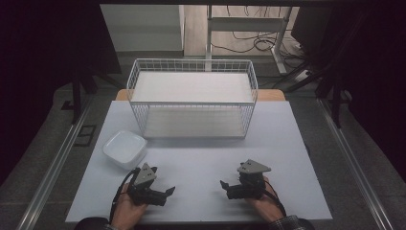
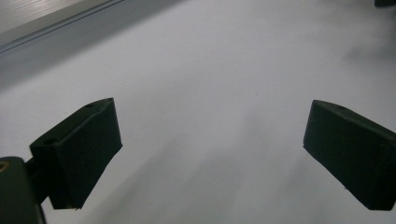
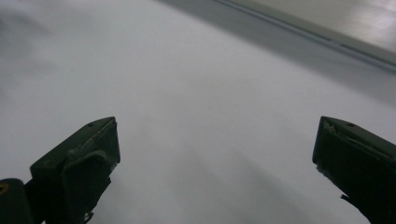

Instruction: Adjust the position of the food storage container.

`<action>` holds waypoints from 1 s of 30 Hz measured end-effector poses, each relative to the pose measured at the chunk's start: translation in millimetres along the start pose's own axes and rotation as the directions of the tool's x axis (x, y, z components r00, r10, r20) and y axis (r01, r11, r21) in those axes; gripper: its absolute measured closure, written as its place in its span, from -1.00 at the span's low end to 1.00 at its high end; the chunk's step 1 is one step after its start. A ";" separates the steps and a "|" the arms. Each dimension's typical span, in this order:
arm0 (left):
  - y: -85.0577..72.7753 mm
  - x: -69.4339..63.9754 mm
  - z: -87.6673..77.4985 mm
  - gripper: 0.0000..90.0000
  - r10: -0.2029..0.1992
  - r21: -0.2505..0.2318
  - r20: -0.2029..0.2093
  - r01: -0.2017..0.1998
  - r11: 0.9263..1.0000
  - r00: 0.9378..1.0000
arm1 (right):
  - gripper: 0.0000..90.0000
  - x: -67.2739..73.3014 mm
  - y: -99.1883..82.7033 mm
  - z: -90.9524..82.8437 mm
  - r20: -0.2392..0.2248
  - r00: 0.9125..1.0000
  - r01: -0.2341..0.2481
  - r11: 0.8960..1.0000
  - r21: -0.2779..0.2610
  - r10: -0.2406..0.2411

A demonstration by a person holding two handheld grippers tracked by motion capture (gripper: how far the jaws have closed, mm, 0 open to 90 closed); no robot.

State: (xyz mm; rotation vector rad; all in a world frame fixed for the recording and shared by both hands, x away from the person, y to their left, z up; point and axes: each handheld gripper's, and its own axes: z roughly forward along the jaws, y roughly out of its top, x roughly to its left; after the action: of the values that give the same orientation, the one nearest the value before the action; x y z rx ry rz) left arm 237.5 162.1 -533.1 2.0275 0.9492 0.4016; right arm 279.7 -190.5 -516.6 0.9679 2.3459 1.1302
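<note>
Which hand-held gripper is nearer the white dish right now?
Left. The left hand-held gripper sits just in front of the white dish, slightly to its right; the right hand-held gripper is farther away, across the table.

We record the right gripper (image 3: 215, 163) with its two black, blocky jaws spread wide apart, nothing between them. Beneath them lies the pale grey, matte table surface (image 3: 187, 93), bare. Along the upper right runs the table's edge, bordered by a light metallic strip (image 3: 327, 28), blurred.
</note>
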 end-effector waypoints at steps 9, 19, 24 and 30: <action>0.9 7.6 -4.1 -0.92 -0.054 -0.009 0.025 0.054 0.998 0.998 | -1.00 -3.0 0.2 -0.2 -0.025 0.999 -0.022 0.999 -0.035 0.021; 7.2 14.5 -11.5 -0.86 -0.108 -0.034 0.023 0.108 0.994 0.994 | -1.00 -6.4 2.8 -2.0 -0.023 0.999 -0.031 0.999 -0.035 0.031; 11.0 20.2 -16.2 -0.63 -0.108 -0.050 0.037 0.110 0.993 0.993 | -1.00 -7.0 3.6 -3.1 -0.016 0.999 -0.036 0.999 -0.041 0.035; 16.4 30.2 -21.3 -0.14 -0.106 -0.070 0.048 0.109 0.992 0.993 | -1.00 -8.6 4.2 -3.7 -0.010 0.999 -0.047 0.998 -0.048 0.047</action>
State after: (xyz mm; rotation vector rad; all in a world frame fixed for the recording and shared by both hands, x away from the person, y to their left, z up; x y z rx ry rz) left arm 253.1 190.6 -509.0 1.9028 0.9979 0.3273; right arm 285.4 -196.8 -510.8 1.0076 2.3023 1.2057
